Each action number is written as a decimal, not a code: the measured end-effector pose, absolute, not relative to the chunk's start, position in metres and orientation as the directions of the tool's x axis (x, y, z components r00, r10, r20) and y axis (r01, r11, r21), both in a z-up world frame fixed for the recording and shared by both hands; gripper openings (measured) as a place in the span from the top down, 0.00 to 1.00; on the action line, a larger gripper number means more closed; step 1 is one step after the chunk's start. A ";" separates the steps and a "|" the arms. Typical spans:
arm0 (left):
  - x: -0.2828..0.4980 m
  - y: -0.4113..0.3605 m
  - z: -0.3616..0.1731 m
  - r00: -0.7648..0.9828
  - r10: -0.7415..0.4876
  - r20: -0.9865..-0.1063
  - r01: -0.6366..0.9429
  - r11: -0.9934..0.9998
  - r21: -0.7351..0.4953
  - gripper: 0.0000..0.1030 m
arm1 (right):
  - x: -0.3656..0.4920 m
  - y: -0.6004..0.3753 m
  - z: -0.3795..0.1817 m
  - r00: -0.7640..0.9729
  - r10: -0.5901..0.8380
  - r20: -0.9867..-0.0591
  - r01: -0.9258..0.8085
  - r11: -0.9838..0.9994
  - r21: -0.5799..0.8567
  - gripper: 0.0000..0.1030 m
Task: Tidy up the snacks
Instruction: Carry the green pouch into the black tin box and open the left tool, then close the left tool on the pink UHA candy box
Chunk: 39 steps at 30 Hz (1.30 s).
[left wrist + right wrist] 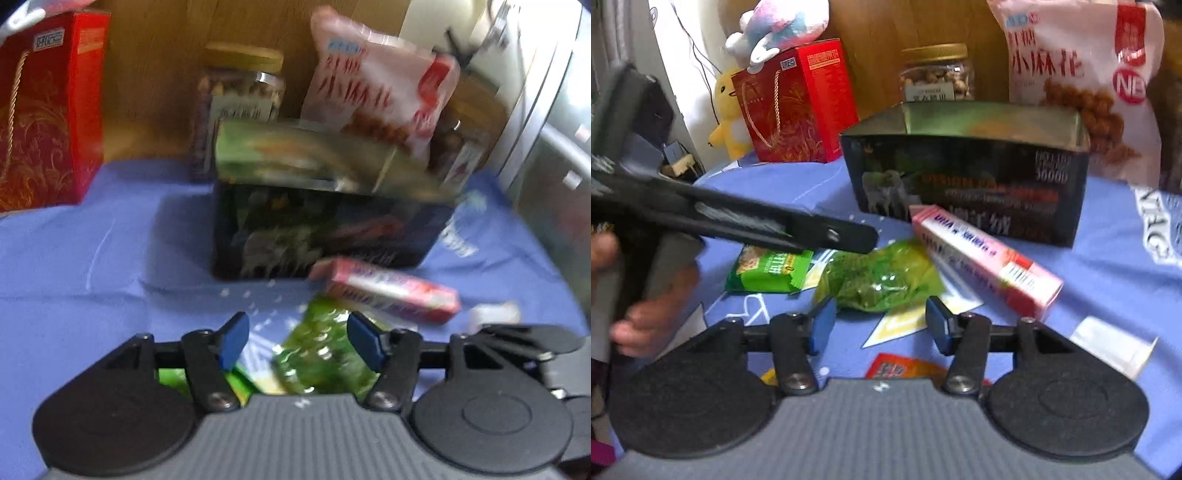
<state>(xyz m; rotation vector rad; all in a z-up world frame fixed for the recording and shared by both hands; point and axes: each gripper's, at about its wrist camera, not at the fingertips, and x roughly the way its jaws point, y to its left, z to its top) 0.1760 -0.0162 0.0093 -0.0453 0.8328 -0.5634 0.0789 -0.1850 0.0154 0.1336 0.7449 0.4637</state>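
Observation:
A crinkled green snack bag [325,350] [879,277] lies on the blue cloth. My left gripper [295,339] hovers over it, open, blue pads either side of it. A pink box [388,290] [982,258] lies beside it, in front of a dark box [325,229] [967,184]. A green biscuit packet [768,271] lies to the left. My right gripper [881,328] is open and empty, just short of the green bag. The left gripper's body [746,221] crosses the right wrist view.
A red gift box [48,110] [798,107], a jar with a gold lid [240,107] [936,74] and a large pink-white snack bag [376,92] [1082,81] stand at the back. A red-orange packet [901,367] and a white packet [1112,343] lie near. Plush toys [775,26] sit at the back left.

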 end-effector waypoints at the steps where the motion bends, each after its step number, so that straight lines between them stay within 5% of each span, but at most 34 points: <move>1: 0.175 -0.015 0.006 0.527 -0.513 -0.677 0.473 0.839 -0.268 0.40 | 0.078 -0.182 0.014 0.639 0.447 -0.626 -0.356 0.893 0.274 0.45; 9: 0.153 -0.017 -0.004 0.483 -0.594 -0.643 0.491 0.792 -0.363 0.55 | 0.074 -0.157 0.013 0.689 0.399 -0.605 -0.381 0.910 0.166 0.61; 13: 0.144 -0.004 0.009 0.490 -0.642 -0.590 0.458 0.765 -0.452 0.75 | 0.067 -0.162 0.019 0.729 0.395 -0.559 -0.365 0.915 0.171 0.86; 17: 0.135 -0.005 0.041 0.546 -0.657 -0.520 0.493 0.754 -0.434 0.76 | 0.060 -0.160 0.041 0.781 0.387 -0.490 -0.362 0.920 0.151 0.97; 20: 0.138 -0.009 0.071 0.596 -0.658 -0.460 0.531 0.753 -0.388 0.76 | 0.057 -0.151 0.063 0.857 0.331 -0.396 -0.347 0.937 0.031 0.97; 27: 0.180 -0.019 0.114 0.651 -0.648 -0.397 0.557 0.762 -0.331 0.75 | 0.102 -0.156 0.094 0.903 0.318 -0.288 -0.331 0.943 0.001 0.97; 34: 0.239 -0.021 0.082 0.695 -0.562 -0.448 0.407 0.822 -0.400 0.62 | 0.150 -0.149 0.074 0.907 0.280 -0.314 -0.317 0.946 -0.073 0.94; 39: 0.217 0.015 0.082 0.730 -0.569 -0.379 0.387 0.801 -0.457 0.62 | 0.125 -0.200 0.086 0.925 0.288 -0.248 -0.278 0.958 0.075 0.93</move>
